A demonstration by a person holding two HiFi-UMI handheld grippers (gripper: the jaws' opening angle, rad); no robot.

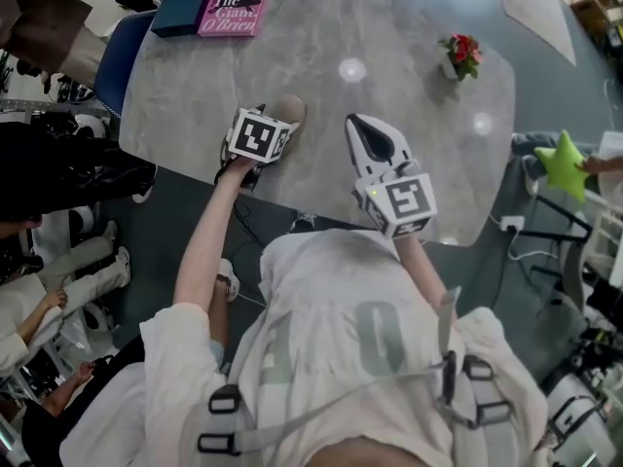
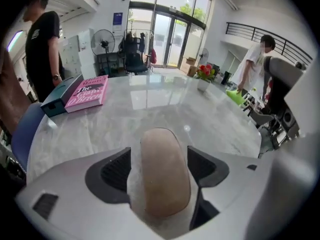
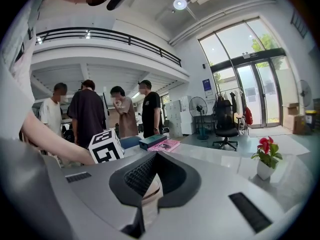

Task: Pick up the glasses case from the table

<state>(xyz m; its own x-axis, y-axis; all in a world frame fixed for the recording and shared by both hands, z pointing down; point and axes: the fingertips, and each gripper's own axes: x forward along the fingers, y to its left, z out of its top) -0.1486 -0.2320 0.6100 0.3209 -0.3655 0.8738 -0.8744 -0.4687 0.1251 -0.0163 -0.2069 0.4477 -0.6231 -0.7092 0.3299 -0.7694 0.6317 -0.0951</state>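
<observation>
A beige oval glasses case (image 1: 290, 109) lies on the grey marble table (image 1: 389, 27) near its front edge. My left gripper (image 1: 268, 125) points steeply down over it. In the left gripper view the case (image 2: 162, 169) sits lengthwise between the two dark pads (image 2: 114, 171), with slivers of table showing on both sides, so the jaws stand open around it. My right gripper (image 1: 362, 125) hovers just right of the case, fingertips together and nothing held. In the right gripper view its gripper (image 3: 157, 156) looks shut, and a bit of the case (image 3: 150, 193) shows past it.
A pink book (image 1: 234, 0) and a teal box (image 1: 185, 8) lie at the table's far left. A small pot of red flowers (image 1: 459, 56) stands at the far right. A blue chair (image 1: 122, 52) and several people are to the left.
</observation>
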